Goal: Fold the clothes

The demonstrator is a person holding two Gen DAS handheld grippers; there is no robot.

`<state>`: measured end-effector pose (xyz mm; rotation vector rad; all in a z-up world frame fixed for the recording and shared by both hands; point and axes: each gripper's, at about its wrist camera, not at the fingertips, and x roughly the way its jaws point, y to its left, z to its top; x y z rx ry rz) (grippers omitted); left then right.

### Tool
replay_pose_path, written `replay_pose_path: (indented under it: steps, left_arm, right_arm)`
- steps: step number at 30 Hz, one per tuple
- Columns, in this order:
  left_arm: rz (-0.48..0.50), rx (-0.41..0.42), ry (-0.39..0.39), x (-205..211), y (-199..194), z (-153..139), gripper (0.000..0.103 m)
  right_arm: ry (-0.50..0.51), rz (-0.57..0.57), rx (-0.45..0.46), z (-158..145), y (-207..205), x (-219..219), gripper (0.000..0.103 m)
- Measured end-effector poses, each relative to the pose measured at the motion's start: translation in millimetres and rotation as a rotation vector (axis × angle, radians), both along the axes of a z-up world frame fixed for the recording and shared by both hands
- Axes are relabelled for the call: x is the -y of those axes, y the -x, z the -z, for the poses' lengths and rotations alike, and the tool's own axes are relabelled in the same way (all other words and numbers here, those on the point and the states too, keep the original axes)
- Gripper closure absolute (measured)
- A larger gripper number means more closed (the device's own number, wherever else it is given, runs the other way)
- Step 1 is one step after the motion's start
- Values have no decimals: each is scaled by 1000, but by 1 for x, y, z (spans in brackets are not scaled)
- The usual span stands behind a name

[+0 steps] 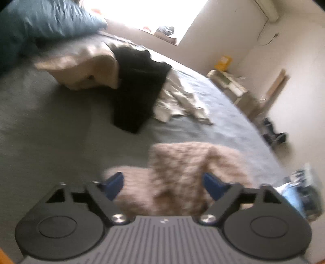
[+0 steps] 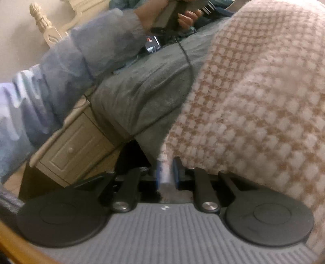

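Note:
A fuzzy pink-and-tan checked sweater (image 2: 254, 97) fills the right of the right wrist view. My right gripper (image 2: 167, 172) is shut on its edge, a fold of the knit pinched between the blue pads. In the left wrist view the same sweater (image 1: 182, 172) lies blurred on the grey bed cover (image 1: 50, 126), between the spread blue fingers of my left gripper (image 1: 163, 183), which is open. Farther up the bed lie a black garment (image 1: 140, 85), a beige garment (image 1: 85, 67) and a crumpled cream one (image 1: 180, 101).
A dark teal pillow (image 1: 40, 22) lies at the head of the bed. A pale nightstand with a drawer (image 2: 75, 146) stands beside the bed. A blue sleeve (image 2: 61, 81) and a hand (image 2: 189, 16) holding the other gripper show at top left. Boxes and shoes (image 1: 274, 136) sit along the wall.

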<state>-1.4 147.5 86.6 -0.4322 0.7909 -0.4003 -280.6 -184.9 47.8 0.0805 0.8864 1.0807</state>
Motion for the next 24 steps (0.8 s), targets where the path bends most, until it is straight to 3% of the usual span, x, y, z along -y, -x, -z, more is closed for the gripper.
replay_pose_path:
  steps: [4, 8, 11, 17, 19, 20, 21, 24]
  left_arm:
    - [22, -83, 160, -4, -32, 28, 9]
    - [92, -89, 345, -3, -58, 48, 4]
    - [119, -79, 370, 5, -69, 55, 0]
    - [231, -34, 474, 14, -67, 51, 1]
    - [283, -29, 498, 14, -62, 48, 6]
    - [309, -25, 509, 13, -59, 46, 17]
    - [324, -40, 513, 13, -57, 46, 24]
    - [317, -171, 420, 23, -59, 52, 24]
  right_arm:
    - [-33, 1, 22, -18, 12, 22, 77]
    - [-71, -5, 44, -38, 25, 49, 69]
    - [-98, 7, 66, -53, 33, 69, 69]
    - [-143, 282, 206, -83, -5, 119, 61]
    - [-128, 337, 256, -83, -24, 121, 61]
    - [-113, 358, 286, -82, -33, 120, 61]
    - [-93, 373, 318, -80, -42, 116, 61]
    - [-74, 394, 371, -67, -69, 100, 61]
